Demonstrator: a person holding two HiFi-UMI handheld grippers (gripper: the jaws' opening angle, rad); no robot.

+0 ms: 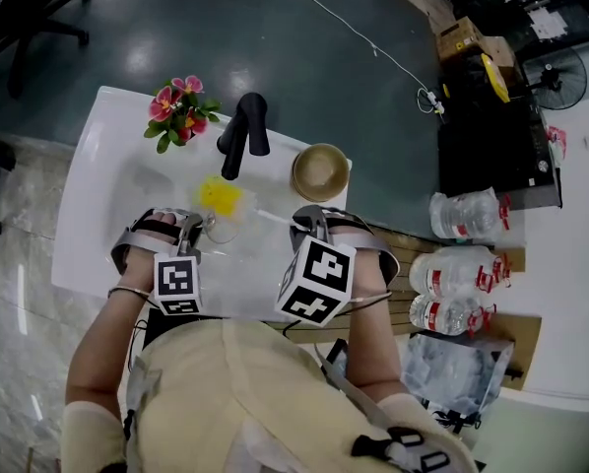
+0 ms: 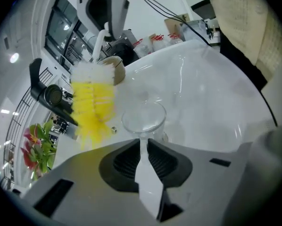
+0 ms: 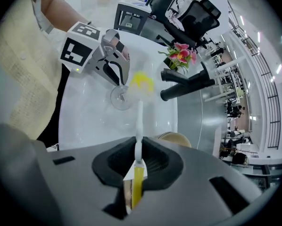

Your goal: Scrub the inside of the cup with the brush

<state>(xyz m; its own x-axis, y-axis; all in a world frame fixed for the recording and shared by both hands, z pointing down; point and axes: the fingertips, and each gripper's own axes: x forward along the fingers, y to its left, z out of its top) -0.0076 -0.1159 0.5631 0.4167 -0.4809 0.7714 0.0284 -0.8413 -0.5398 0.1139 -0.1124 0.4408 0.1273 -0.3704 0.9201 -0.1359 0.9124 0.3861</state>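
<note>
Cup (image 2: 143, 118): clear glass, centre-left of the head view, over the white desk (image 1: 98, 175). Judged light, rigid, slick and breakable, so squeeze modestly.

Left gripper (image 2: 142, 144): fingers closed on a thin part at the cup's near edge; cannot tell whether wall or handle.

Brush (image 2: 91, 105): yellow bristles look soft, white stem thin and probably springy. The head sits just beside the rim, not inside.

Right gripper (image 3: 137, 150): fingers clamped low on the stem.

No lettering can be read anywhere; print on the water bottles (image 1: 450, 280) is too small.
</note>
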